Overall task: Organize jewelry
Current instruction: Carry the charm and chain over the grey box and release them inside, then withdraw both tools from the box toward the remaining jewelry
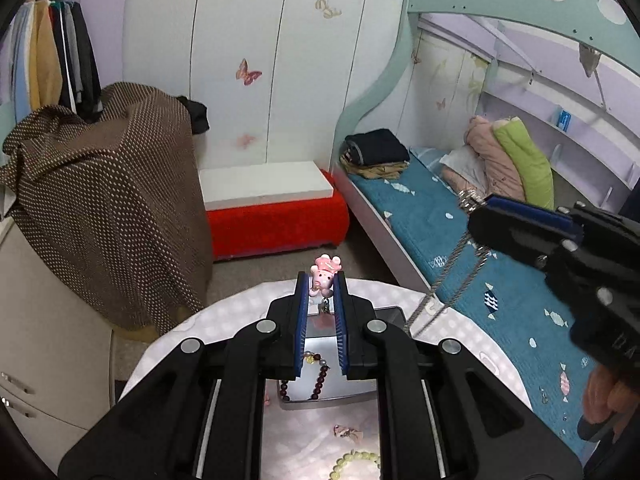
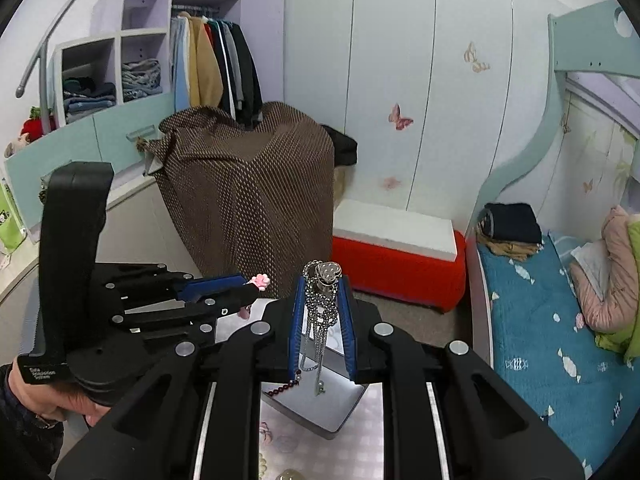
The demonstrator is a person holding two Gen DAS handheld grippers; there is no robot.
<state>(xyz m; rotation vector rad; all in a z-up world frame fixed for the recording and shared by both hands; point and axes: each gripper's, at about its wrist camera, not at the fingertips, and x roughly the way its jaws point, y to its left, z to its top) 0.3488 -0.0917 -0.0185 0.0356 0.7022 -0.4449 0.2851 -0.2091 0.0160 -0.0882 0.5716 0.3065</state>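
Observation:
My left gripper (image 1: 322,280) is shut on a pink pig charm (image 1: 325,274), held above a grey jewelry tray (image 1: 340,394) on the round white table (image 1: 224,316). A dark red bead bracelet (image 1: 316,380) lies in the tray. My right gripper (image 2: 323,280) is shut on a silver chain necklace with a heart pendant (image 2: 326,274); its chains hang down over the tray (image 2: 332,408). The right gripper also shows at the right of the left wrist view (image 1: 476,204), with the chain (image 1: 444,280) dangling. The left gripper shows in the right wrist view (image 2: 256,284).
A pale green bead bracelet (image 1: 352,462) and a small pink piece (image 1: 348,432) lie on the table near me. Beyond the table stand a brown dotted cloth-covered object (image 1: 116,208), a red bench (image 1: 276,220) and a bed with a blue cover (image 1: 480,264).

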